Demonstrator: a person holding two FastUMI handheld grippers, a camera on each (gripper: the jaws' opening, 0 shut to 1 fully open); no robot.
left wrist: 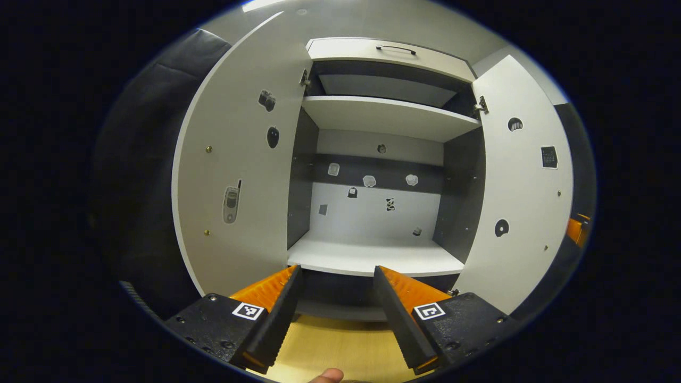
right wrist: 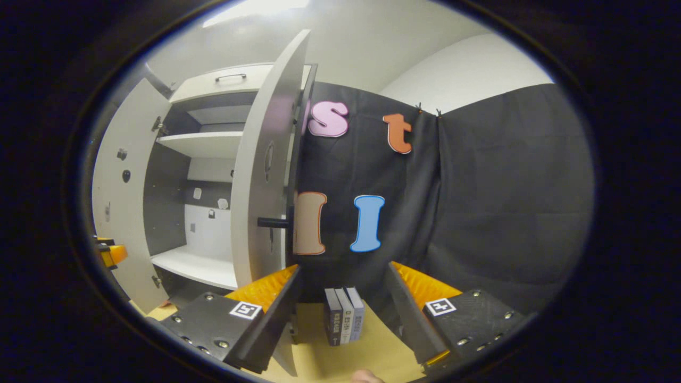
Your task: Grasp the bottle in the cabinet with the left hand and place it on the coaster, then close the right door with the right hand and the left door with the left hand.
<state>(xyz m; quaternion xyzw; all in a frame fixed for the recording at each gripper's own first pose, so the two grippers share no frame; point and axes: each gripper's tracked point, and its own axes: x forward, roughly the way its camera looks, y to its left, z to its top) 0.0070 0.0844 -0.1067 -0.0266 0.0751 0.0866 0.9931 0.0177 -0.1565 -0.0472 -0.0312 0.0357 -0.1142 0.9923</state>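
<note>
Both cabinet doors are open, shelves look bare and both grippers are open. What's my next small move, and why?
Probably swing the right gripper left toward the right door and push its outer face. That door stands wide open, edge-on just left of the open gripper, and no bottle shows on the cabinet shelf.

Black cloth wall [right wrist: 479, 202] hangs behind a pale wooden desk [right wrist: 367, 348]; 3 upright books [right wrist: 344, 315] stand on it. Plain white wall [right wrist: 468, 69] above, lit from overhead.
</note>
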